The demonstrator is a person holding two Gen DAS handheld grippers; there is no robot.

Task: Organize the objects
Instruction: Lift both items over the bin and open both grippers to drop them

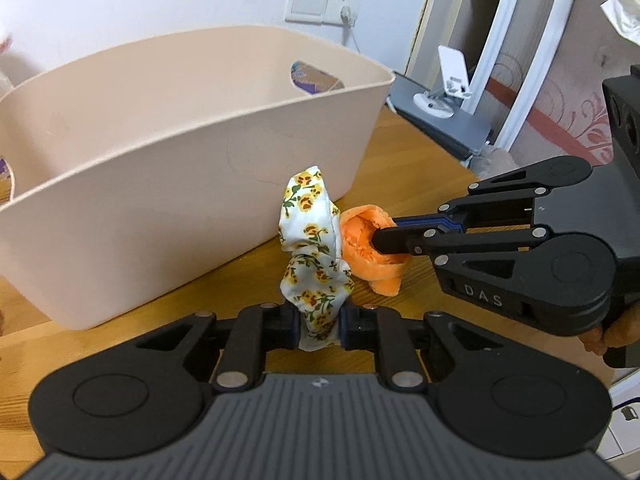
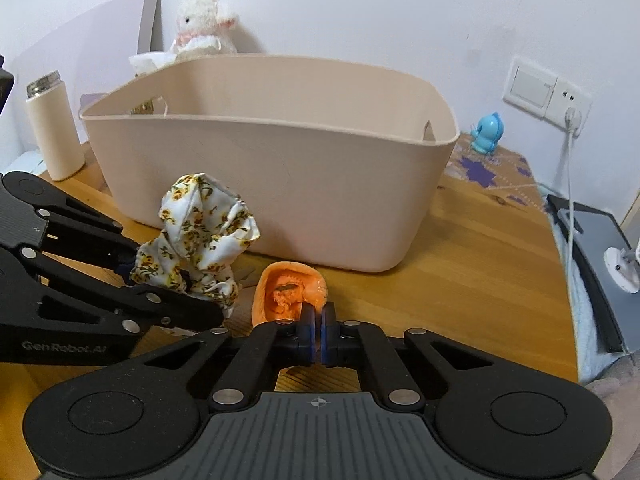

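Left gripper is clamping the floral scrunchie, right gripper is pinching the orange scrunchie; both are sitting just in front of the beige basket on the table; risk: loose fabric is bunching, thin grips may be slipping or snagging the rim during the lift.

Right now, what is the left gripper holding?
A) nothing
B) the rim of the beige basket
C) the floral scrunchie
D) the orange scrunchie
C: the left gripper is shut on the floral scrunchie, while the right gripper pinches the orange scrunchie.
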